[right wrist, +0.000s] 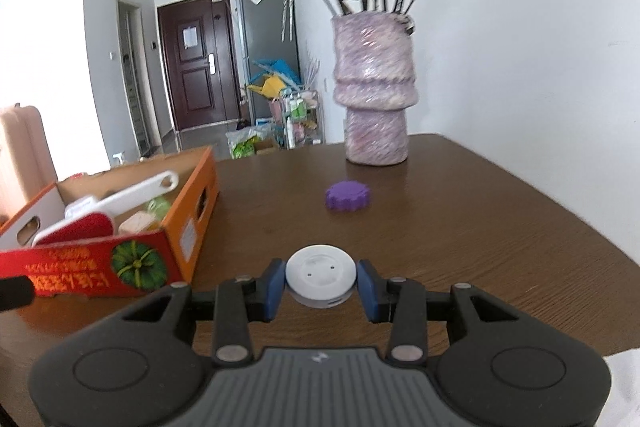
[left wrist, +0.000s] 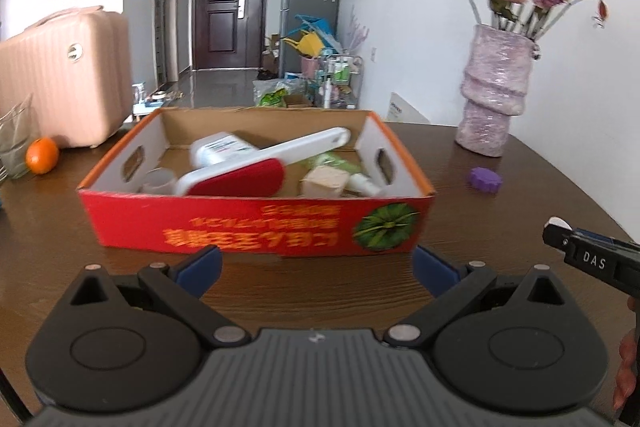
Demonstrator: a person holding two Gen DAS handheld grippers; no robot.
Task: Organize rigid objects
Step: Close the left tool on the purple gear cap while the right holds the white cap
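A red cardboard box (left wrist: 256, 227) stands on the brown table and holds a red-and-white lint brush (left wrist: 256, 167), a white bottle (left wrist: 220, 149), a wooden block (left wrist: 324, 181) and other small items. My left gripper (left wrist: 316, 265) is open and empty just in front of the box. My right gripper (right wrist: 321, 285) is shut on a round white disc (right wrist: 321, 277), held low over the table to the right of the box (right wrist: 100, 267). A purple gear-shaped piece (right wrist: 347, 197) lies on the table beyond it, and it also shows in the left wrist view (left wrist: 485, 179).
A pink vase (right wrist: 374, 87) with dried roses stands at the table's far right edge near the wall. An orange (left wrist: 42, 155) and a pink suitcase (left wrist: 60, 79) are left of the box. The right gripper's tip (left wrist: 588, 255) shows at the right of the left wrist view.
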